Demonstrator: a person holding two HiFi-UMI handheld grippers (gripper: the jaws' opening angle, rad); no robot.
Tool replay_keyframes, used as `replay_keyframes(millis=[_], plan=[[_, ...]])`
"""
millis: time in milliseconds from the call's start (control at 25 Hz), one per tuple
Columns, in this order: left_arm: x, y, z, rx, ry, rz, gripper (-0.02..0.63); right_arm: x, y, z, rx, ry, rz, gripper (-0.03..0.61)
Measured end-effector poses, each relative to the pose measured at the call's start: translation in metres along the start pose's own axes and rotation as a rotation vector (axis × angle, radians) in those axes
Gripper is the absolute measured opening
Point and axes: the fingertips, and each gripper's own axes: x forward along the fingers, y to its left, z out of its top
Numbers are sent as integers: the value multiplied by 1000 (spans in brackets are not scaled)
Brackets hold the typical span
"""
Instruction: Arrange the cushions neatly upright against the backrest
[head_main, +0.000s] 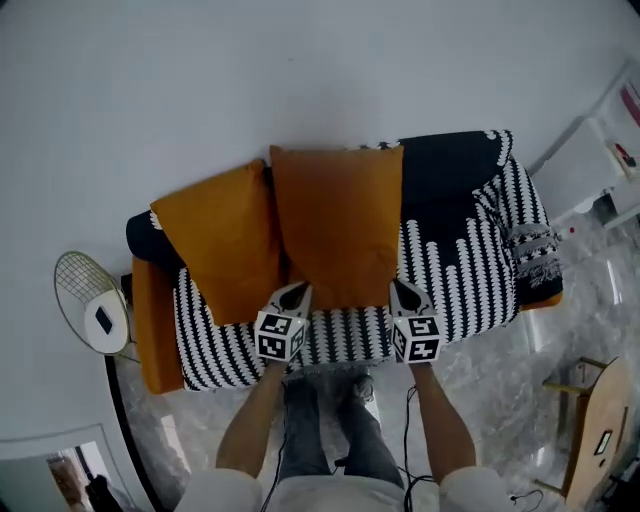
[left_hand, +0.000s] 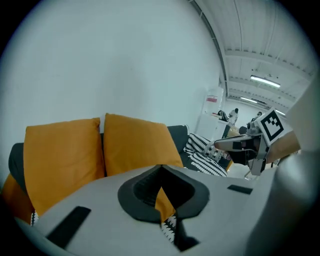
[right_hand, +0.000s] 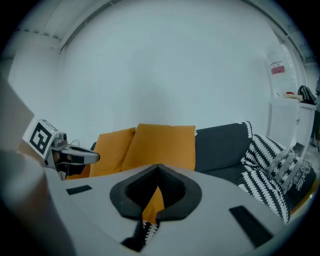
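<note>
Now, central orange cushion (head_main: 338, 225) upright, left tongs (head_main: 297, 293) and right tongs (head_main: 400, 291) clamped on its lower corners.

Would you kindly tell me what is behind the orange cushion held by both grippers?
Only the dark backrest shows, right of the held cushion; whatever lies directly behind is covered.

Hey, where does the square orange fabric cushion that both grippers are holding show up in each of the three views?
Head view: the square orange fabric cushion is at the picture's centre, leaning on the backrest.
Left gripper view: centre, just above the jaws, with a corner pinched between them.
Right gripper view: centre, with a corner pinched the same way.
Shared landmark: the second orange cushion, immediately left of it in every view.
</note>
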Motion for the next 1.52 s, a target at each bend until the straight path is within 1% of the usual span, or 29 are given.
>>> replay_keyframes(millis=[120,240,320,360,520,680,880,1040,1160,1520], plan=[[-23,-20,28,9,-61,-14,29,-28,9,26,-34,-53,-6,28],[-43,-40,65,69,-121,-35,29,-54,19,64,-97,-121,-6,28],[-70,-67,74,106,-136,-54,29,-89,33,77,-116,-146,3,28],[-86,-80,77,109,-146,-59,29,-107,42,80,-115,-157,7,28],[-142,-110,88,67,-216,-60,29,-158,68,84,-97,-192,18,28],[-182,-112,96,-5,-278,-23,29,-178,88,91,-105,-213,44,28],[-211,-114,78,-18,-282,-13,29,-201,113,89,-112,-237,59,28],[-237,-120,57,-9,-277,-8,29,-221,141,70,-119,-225,74,28],[-257,-126,40,-19,-273,-8,29,-238,160,57,-123,-212,84,28],[-330,-164,-1,-9,-301,-5,29,-305,204,25,-145,-219,97,28]])
